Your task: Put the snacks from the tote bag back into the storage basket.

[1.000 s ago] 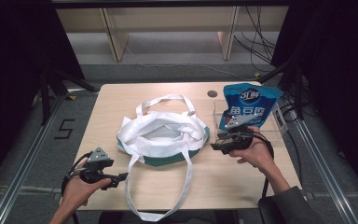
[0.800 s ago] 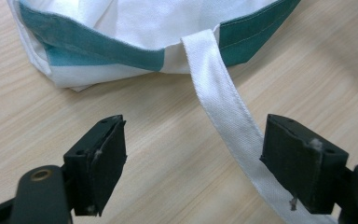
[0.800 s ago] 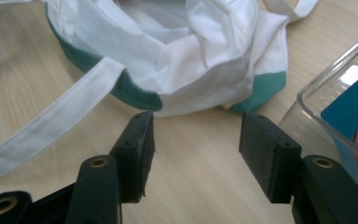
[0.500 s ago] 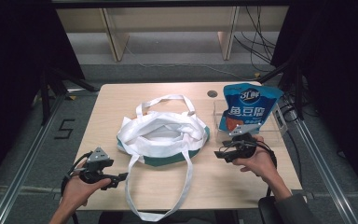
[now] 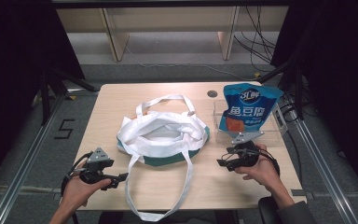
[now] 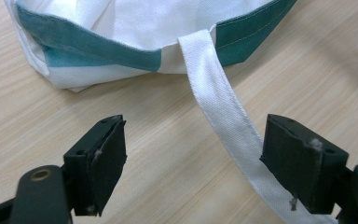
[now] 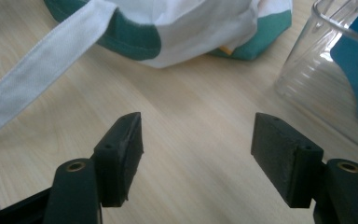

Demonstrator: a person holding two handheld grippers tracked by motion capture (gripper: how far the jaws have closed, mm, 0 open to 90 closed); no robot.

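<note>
A white tote bag (image 5: 162, 135) with a green base lies open-mouthed in the middle of the table; one long strap (image 5: 186, 186) trails to the front edge. A blue snack pouch (image 5: 247, 107) stands in a clear plastic box (image 5: 275, 133) at the right. My left gripper (image 5: 119, 178) rests at the front left, open, pointing at the strap (image 6: 223, 112), which runs past its right jaw. My right gripper (image 5: 221, 163) sits open in front of the box, aimed left at the bag's green edge (image 7: 135, 39). Nothing lies between either pair of jaws.
The wooden table (image 5: 121, 100) has a round cable hole (image 5: 211, 93) at the back. Metal rails (image 5: 23, 163) flank both sides, and a "5" mark (image 5: 63, 128) is on the floor at left. The clear box wall (image 7: 307, 79) stands close to my right gripper.
My right gripper has drawn back from the bag's right edge toward the front of the table and lowered. The left gripper has stayed where it was.
</note>
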